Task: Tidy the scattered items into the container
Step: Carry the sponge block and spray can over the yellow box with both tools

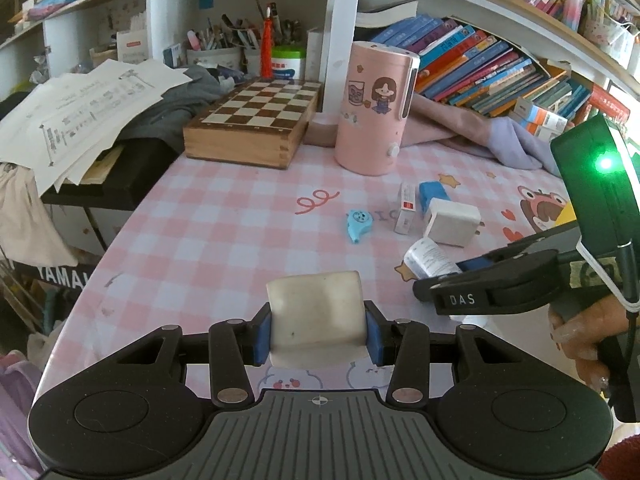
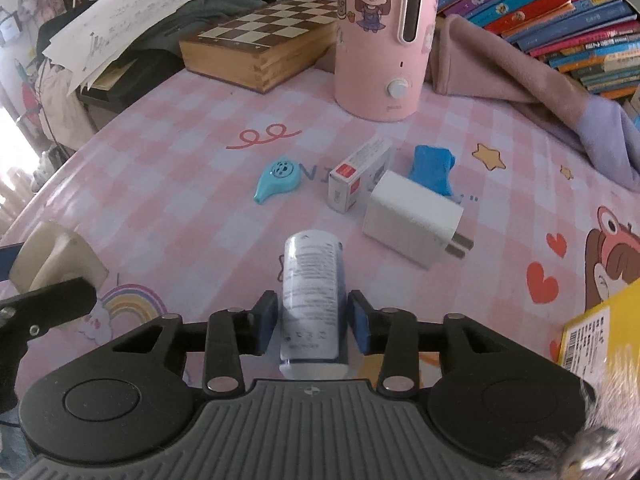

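Two grippers work over a pink checked tablecloth here, each with something between its blue pads. The left gripper is partly open around a cream, squarish block, its pads pressed against the block's two sides and the block raised above the cloth. The right gripper is narrowed around a small white bottle with printed text, which points away from the camera between the pads; the left pad touches its side, while on the right I cannot tell whether pad and bottle meet. In the left wrist view the right gripper reaches in from the right edge, a hand behind it. Four loose things lie on the cloth beyond the bottle: a light-blue teardrop-shaped piece, a small white box with a red end, a white plug charger touching that box, and a blue crumpled lump just behind the charger. Farther back stand a pink cylindrical appliance and a wooden chessboard box. A yellow box sits at the right edge.
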